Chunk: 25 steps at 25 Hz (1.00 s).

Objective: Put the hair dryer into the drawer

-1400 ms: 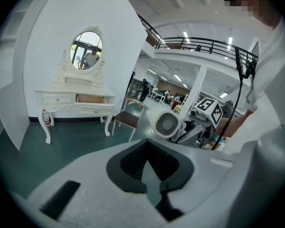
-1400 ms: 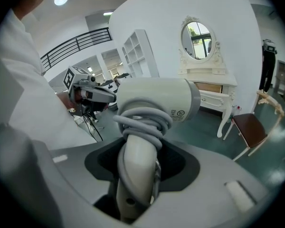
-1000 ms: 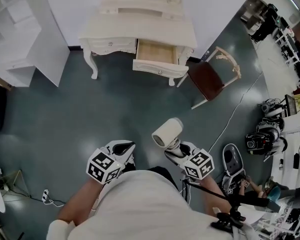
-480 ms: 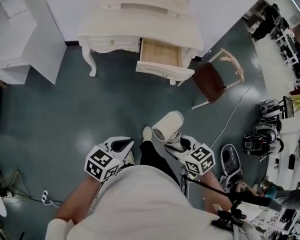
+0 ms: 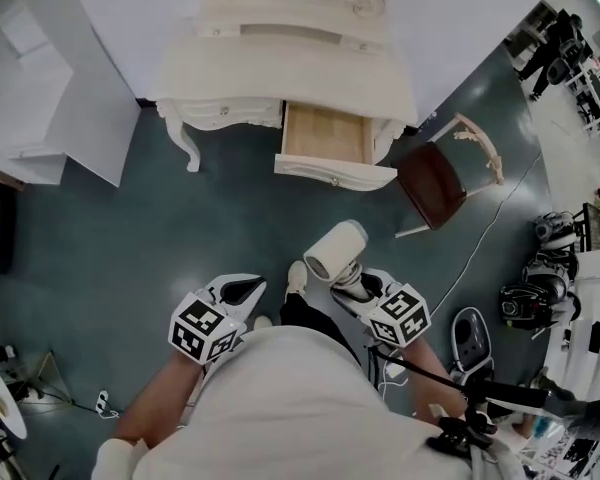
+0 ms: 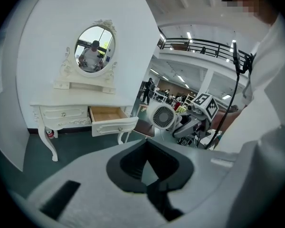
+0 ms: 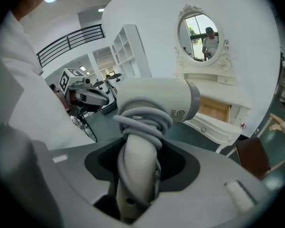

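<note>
The white hair dryer (image 5: 335,251) stands upright with its cord wound round the handle, and my right gripper (image 5: 352,290) is shut on that handle. In the right gripper view the hair dryer (image 7: 156,103) fills the middle, its handle between the jaws of the right gripper (image 7: 137,172). The open wooden drawer (image 5: 325,136) of the white dressing table (image 5: 280,68) lies ahead, well beyond both grippers. My left gripper (image 5: 238,290) hangs beside the right one, with its jaws together and nothing in them. From the left gripper view the drawer (image 6: 107,113) and the dryer (image 6: 162,117) both show.
A brown-seated chair (image 5: 435,183) stands right of the drawer. White shelving (image 5: 40,68) stands at the left. Equipment and cables (image 5: 540,288) crowd the right side, and a cable runs across the grey floor (image 5: 110,258). An oval mirror (image 6: 94,49) tops the table.
The dressing table and its open drawer have come nearer in the head view as both grippers moved toward them. The dryer stays in the right gripper's hold.
</note>
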Each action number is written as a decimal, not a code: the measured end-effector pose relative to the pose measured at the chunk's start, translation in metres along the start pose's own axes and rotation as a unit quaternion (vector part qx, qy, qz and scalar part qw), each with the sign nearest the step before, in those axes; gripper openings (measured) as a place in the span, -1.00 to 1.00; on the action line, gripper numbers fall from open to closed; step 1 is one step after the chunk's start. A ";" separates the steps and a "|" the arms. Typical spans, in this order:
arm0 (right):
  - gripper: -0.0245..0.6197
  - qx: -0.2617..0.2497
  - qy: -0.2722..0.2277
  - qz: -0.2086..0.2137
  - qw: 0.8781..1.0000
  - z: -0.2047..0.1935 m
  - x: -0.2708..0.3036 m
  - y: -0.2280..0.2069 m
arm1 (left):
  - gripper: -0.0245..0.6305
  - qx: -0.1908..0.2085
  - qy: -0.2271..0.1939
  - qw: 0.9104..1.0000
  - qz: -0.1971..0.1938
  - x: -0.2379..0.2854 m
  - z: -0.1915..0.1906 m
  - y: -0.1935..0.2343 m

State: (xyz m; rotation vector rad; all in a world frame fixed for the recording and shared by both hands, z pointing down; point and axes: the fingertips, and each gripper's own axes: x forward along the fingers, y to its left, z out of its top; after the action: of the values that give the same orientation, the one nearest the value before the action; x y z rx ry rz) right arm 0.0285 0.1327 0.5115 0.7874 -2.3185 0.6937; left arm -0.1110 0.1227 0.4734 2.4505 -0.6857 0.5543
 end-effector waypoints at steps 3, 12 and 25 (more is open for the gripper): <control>-0.28 -0.008 -0.003 0.006 1.000 0.023 0.004 -0.035 | -0.92 0.003 -0.001 1.000 0.010 0.022 0.035 0.020; -0.28 -0.020 0.004 0.013 1.000 0.051 0.005 -0.128 | -0.92 0.006 0.003 1.000 0.029 0.088 0.104 0.054; -0.28 -0.004 0.026 0.016 1.000 0.077 0.045 -0.187 | -0.92 0.001 0.016 1.000 0.017 0.123 0.140 0.106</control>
State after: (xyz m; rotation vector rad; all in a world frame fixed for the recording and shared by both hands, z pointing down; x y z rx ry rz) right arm 0.0964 -0.0611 0.5403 0.7225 -2.2889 0.7103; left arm -0.0419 -0.0799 0.4675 2.4306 -0.7145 0.6047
